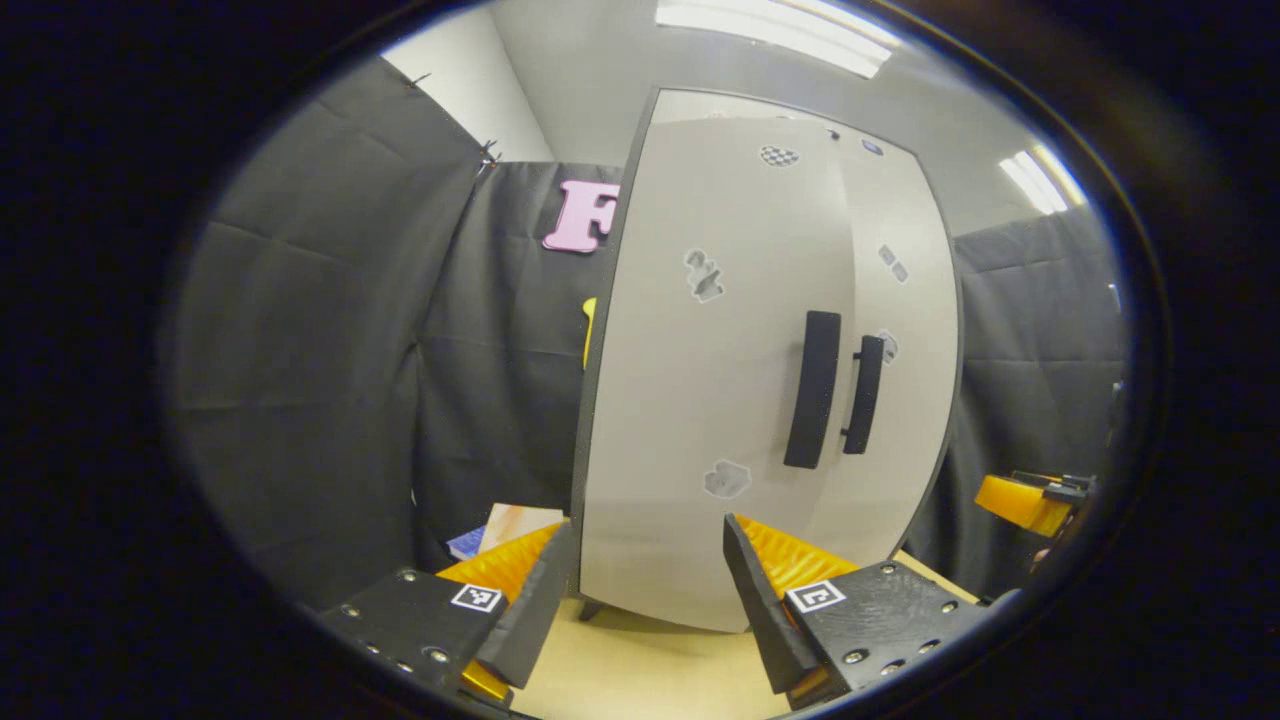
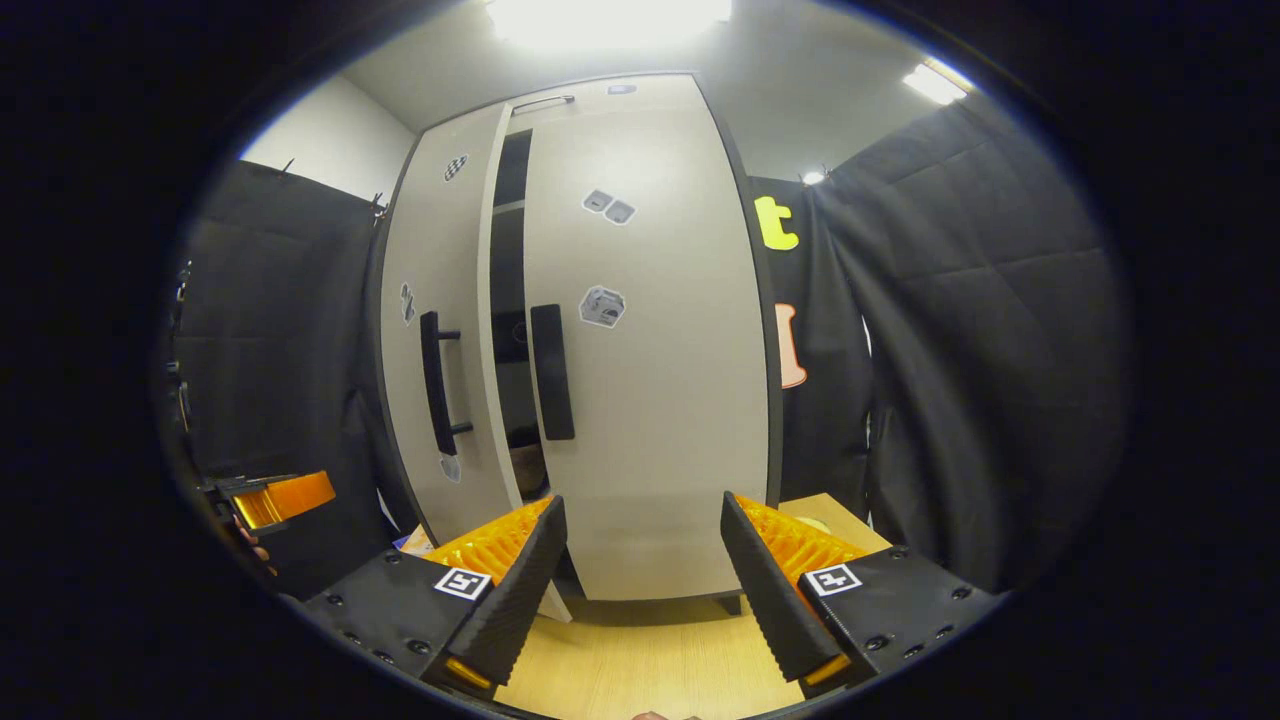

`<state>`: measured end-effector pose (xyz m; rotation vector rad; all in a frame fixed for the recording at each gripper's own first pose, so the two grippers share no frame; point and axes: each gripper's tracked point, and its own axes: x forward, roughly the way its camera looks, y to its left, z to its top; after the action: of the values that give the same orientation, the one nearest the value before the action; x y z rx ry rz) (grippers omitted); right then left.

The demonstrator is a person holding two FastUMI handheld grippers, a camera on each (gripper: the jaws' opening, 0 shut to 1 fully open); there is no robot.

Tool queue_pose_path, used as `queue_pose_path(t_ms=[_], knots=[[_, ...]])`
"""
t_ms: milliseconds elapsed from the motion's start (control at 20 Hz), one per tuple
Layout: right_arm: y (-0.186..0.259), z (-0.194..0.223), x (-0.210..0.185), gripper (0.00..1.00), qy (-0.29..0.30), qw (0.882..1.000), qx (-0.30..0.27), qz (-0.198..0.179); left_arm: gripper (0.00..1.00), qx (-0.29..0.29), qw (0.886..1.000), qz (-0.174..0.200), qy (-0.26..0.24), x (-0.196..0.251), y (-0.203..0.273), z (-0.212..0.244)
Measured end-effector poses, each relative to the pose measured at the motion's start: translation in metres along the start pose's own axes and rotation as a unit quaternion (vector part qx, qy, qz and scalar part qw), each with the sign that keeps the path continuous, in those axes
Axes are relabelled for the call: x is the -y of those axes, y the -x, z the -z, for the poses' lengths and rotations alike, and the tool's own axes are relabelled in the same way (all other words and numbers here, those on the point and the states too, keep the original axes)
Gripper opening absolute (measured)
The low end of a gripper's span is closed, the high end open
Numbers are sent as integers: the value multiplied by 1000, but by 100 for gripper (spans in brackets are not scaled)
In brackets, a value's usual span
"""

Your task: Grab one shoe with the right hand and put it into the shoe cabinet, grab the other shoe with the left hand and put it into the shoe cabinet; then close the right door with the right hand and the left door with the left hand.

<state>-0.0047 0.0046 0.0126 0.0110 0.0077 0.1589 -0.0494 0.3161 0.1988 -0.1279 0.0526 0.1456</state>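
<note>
1. Left gripper [image 1: 648, 590] gapes wide, nothing held, facing the cabinet [image 1: 760, 380]
2. Right gripper [image 2: 640, 575] wide too, empty
3. Left door [image 2: 440, 350] slightly ajar, right door [image 2: 650, 380] nearly shut

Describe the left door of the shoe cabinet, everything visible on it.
The left door is a tall, flat, pale grey panel with a dark edge, looking like laminated board. A long black bar handle stands vertically near its free edge, and a few small stickers dot its face. It sits slightly ajar, leaving a dark gap beside the right door. Nothing touches it; both tongs hang open in front of the cabinet.
</note>
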Motion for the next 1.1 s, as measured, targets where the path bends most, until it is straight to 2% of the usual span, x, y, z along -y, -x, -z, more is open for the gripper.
queue_pose_path(t_ms=[50,150,200,250,300,350,400,500,550,600,700,800,850,1000,1100], knots=[[0,4,0,98,-1,1000,-4,0,90,-1,1000,-3,-1,4,2,4],[4,16,3,98,4,1000,-16,5,86,-5,1000,-3,-5,13,5,12],[3,22,8,98,7,1000,-26,12,90,-8,1000,-1,-7,18,6,16],[1,27,11,98,6,999,-35,15,87,-14,1000,1,-10,21,6,21],[-1,29,11,98,0,999,-41,12,91,-20,1000,3,-11,24,6,26],[-3,31,11,98,-8,999,-44,5,87,-23,1000,2,-11,25,7,27],[-6,31,11,98,-12,999,-47,0,87,-22,1000,0,-10,26,7,27],[-10,31,19,98,-4,999,-52,-5,87,-15,1000,-2,-10,27,8,21],[-13,30,24,98,3,999,-53,-5,91,-7,1000,-7,-14,26,8,15],[-16,27,28,98,10,999,-52,-6,83,1,1000,-12,-19,25,8,9],[-23,20,35,98,21,998,-50,-14,87,17,999,-23,-26,21,5,-1],[-28,16,41,98,21,998,-49,-17,86,29,999,-33,-18,17,1,-10],[-32,16,44,98,22,998,-49,-17,91,34,999,-35,-9,15,0,-15],[-41,17,56,98,32,998,-56,-8,91,52,997,-46,12,-2,7,-28],[-49,18,55,98,36,997,-66,-16,86,61,996,-61,11,-19,14,-31]])
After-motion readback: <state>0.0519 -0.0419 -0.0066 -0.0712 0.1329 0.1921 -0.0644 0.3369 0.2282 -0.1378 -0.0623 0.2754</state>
